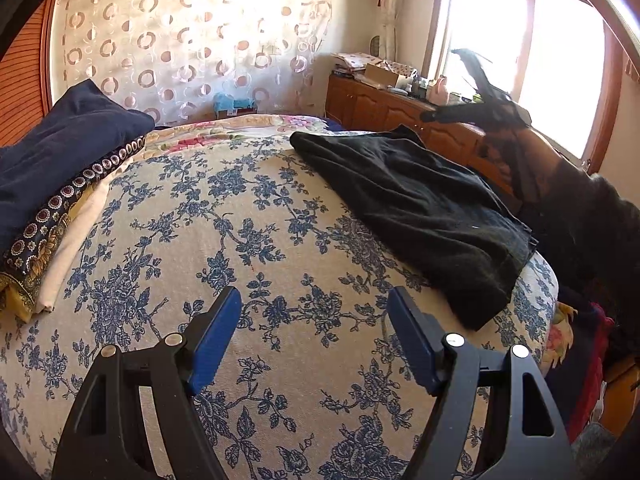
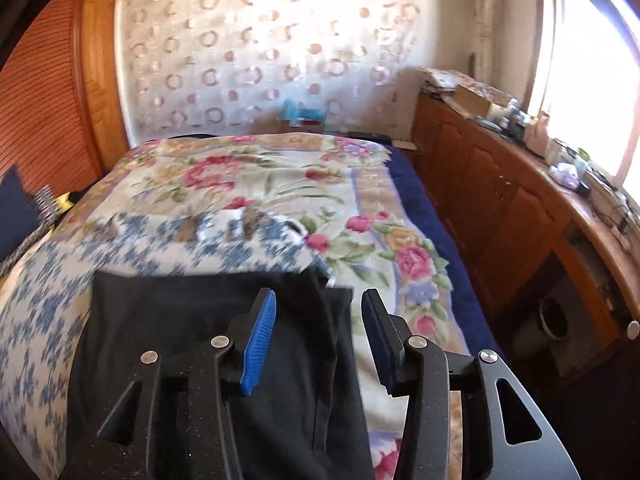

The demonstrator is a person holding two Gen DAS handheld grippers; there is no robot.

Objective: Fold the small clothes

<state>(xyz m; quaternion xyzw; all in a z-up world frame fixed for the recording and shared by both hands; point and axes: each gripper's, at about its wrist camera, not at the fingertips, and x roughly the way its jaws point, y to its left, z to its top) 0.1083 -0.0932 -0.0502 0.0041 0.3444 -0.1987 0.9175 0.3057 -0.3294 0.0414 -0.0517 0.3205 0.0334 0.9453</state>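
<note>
A black garment point(image 1: 420, 208) lies folded flat on the right side of the bed, over the blue-flowered cover point(image 1: 240, 240). My left gripper point(image 1: 314, 300) hovers open above bare cover, left of and nearer than the garment, with nothing between its blue pads. In the right wrist view the same black garment point(image 2: 180, 320) lies under my right gripper point(image 2: 318, 300). That gripper's jaws stand apart above the garment's right edge, and its pads point(image 2: 260, 336) do not press on the cloth.
A navy folded cloth point(image 1: 60, 140) rests on a patterned fabric pile point(image 1: 60, 208) at the bed's left. A rose-patterned blanket point(image 2: 280, 176) covers the far bed. A wooden cabinet point(image 2: 500, 200) with clutter runs along the right under the window. A dark-sleeved arm point(image 1: 568, 208) reaches in.
</note>
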